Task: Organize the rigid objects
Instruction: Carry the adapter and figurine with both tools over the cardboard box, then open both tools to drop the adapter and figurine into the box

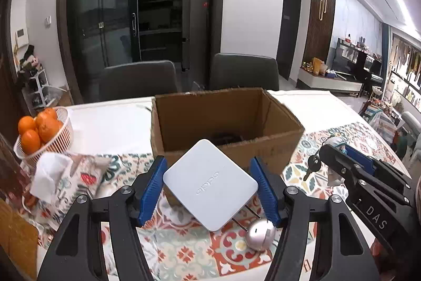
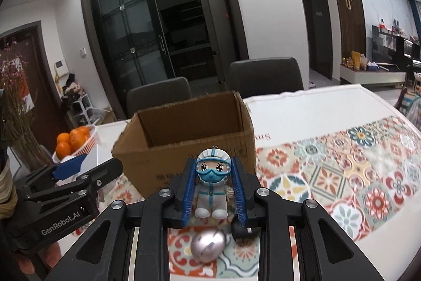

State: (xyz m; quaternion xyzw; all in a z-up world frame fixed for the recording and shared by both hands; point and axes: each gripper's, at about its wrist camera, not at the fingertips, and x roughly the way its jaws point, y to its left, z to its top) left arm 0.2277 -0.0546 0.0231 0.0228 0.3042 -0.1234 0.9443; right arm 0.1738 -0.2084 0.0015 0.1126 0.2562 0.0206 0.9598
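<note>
White charger (image 1: 210, 185): flat, square, rounded corners, grey lettering on its face. It sits corner-on between the jaws of the left gripper (image 1: 209, 191), clamped by the blue pads at two opposite corners, its two metal prongs pointing back and down towards the worktop (image 1: 113, 123). It is clear of the patterned cloth (image 1: 184, 252).

Toy figure (image 2: 213, 183): small doll in white suit, blue goggles and mask. It stands upright between the jaws of the right gripper (image 2: 213, 188), which are clenched on its sides. A small black key (image 1: 311, 166) hangs off the figure on the side away from the left jaws.

Beyond both sets of jaws: open cardboard box (image 1: 226, 123), standing on the worktop, something dark at its bottom, too hidden to identify.

Below and behind the jaws: a silver egg-shaped object (image 2: 208, 245) lies on the cloth.

To the outer side of the left jaws: white basket (image 1: 61, 133) of oranges (image 1: 39, 129), and a tissue pack (image 1: 52, 175) nearer.

Two grey chairs (image 1: 243, 71) stand behind the box.
</note>
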